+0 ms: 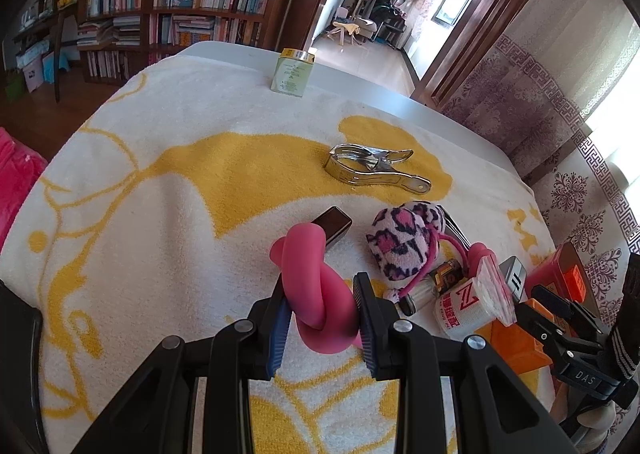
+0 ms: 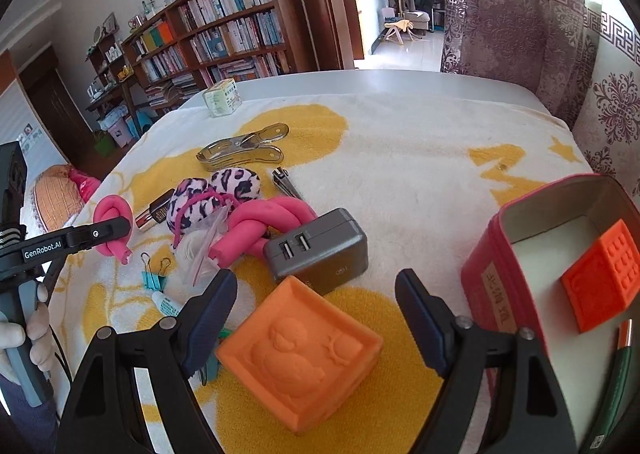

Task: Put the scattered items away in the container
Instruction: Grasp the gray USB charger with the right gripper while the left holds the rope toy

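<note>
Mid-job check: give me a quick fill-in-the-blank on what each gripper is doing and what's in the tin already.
1. The left gripper is shut on a knotted ____ foam rope.
2. The right gripper stands ____ around the orange duck block.
3. The red tin already holds a ____ block and a green pen.

Missing words: pink; open; red-orange

Both wrist cameras look steeply down, close over the towel-covered table [image 1: 400, 102]. Each faces the far bookshelf edge, sharing the metal clip [image 1: 372, 166].

Pink knotted tube [image 1: 316, 294], leopard-spotted pouch [image 1: 404, 238] (pink, black), orange block [image 2: 300, 354], seemingly red container [image 2: 500, 254].
</note>
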{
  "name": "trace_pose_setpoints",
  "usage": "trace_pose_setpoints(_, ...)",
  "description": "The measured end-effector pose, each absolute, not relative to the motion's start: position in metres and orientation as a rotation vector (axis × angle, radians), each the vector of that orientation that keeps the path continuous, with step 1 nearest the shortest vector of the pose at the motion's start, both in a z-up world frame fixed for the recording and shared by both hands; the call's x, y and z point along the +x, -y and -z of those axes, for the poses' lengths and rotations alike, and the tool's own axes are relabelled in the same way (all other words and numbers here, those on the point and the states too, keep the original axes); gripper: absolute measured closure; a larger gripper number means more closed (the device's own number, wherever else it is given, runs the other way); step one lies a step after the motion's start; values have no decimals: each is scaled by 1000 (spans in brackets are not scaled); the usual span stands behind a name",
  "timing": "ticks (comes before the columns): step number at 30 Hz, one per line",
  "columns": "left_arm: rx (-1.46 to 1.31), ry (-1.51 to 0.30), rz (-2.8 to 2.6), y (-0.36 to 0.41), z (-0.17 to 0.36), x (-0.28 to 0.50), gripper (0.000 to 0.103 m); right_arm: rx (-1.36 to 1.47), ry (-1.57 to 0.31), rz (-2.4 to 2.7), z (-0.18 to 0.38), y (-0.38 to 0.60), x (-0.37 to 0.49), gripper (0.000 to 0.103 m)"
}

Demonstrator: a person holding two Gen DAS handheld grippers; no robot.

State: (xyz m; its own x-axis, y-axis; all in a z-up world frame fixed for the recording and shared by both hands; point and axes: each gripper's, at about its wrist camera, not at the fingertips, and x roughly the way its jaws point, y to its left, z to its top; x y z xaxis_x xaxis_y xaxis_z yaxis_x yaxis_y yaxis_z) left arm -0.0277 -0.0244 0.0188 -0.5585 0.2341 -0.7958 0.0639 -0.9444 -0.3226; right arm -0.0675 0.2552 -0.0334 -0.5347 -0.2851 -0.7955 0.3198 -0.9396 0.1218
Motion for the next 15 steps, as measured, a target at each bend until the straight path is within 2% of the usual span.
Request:
trace_pose_setpoints(3,-1431,484,-2640,24,-18,-28,71,1346,-246,2459,35,-244,-80,19)
trace_pose_setpoints(11,-1450,462,-2630,19,-14,-29,71,1390,-191,2342,42,-242,-103,19)
trace_pose_setpoints(15,-1459,465,-2629,20,-13,-30,71,1365,-270,2314,43,-238,-100,19)
